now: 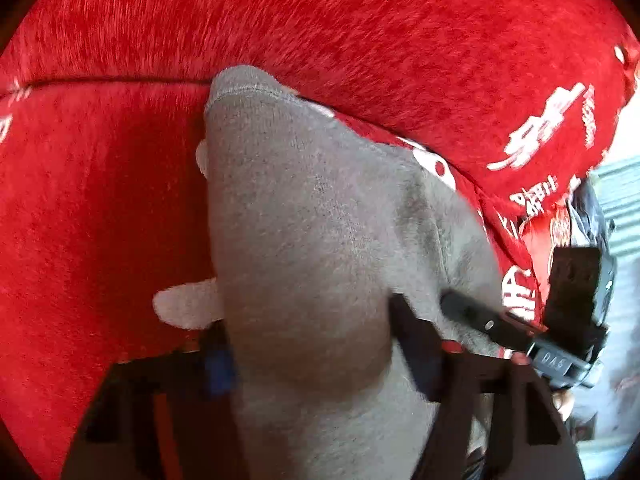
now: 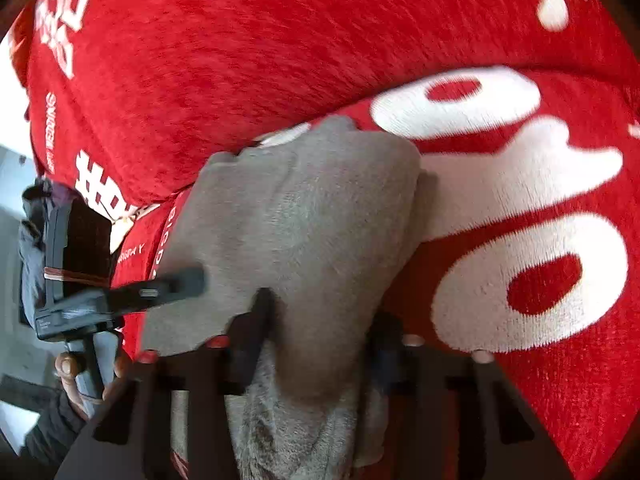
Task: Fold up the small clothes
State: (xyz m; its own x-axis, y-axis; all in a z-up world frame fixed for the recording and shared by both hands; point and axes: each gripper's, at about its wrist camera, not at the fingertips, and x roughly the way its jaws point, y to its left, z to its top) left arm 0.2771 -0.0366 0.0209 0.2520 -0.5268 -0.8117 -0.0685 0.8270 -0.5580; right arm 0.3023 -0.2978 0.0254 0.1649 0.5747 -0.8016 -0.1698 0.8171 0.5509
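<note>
A small grey fleece garment [image 1: 312, 208] lies on a red plush blanket [image 1: 100, 200]; its stitched hem points away from me. In the left wrist view my left gripper [image 1: 308, 320] has its two fingers pressed into the sides of the cloth, which bulges up between them. One finger [image 1: 472, 316] of the right gripper rests on the garment's right part. In the right wrist view the grey garment [image 2: 312, 208] is bunched and pinched between the fingers of my right gripper [image 2: 324, 308]. A finger [image 2: 176, 284] of the left gripper lies on its left edge.
The red blanket [image 2: 240, 40] carries large white lettering [image 2: 520, 160] and has a fold line running across behind the garment. A hand [image 2: 68, 368] holds the left gripper's handle. Pale floor shows past the blanket's edge [image 2: 12, 184]. A pale fuzzy patch [image 1: 184, 304] sits by the garment's left edge.
</note>
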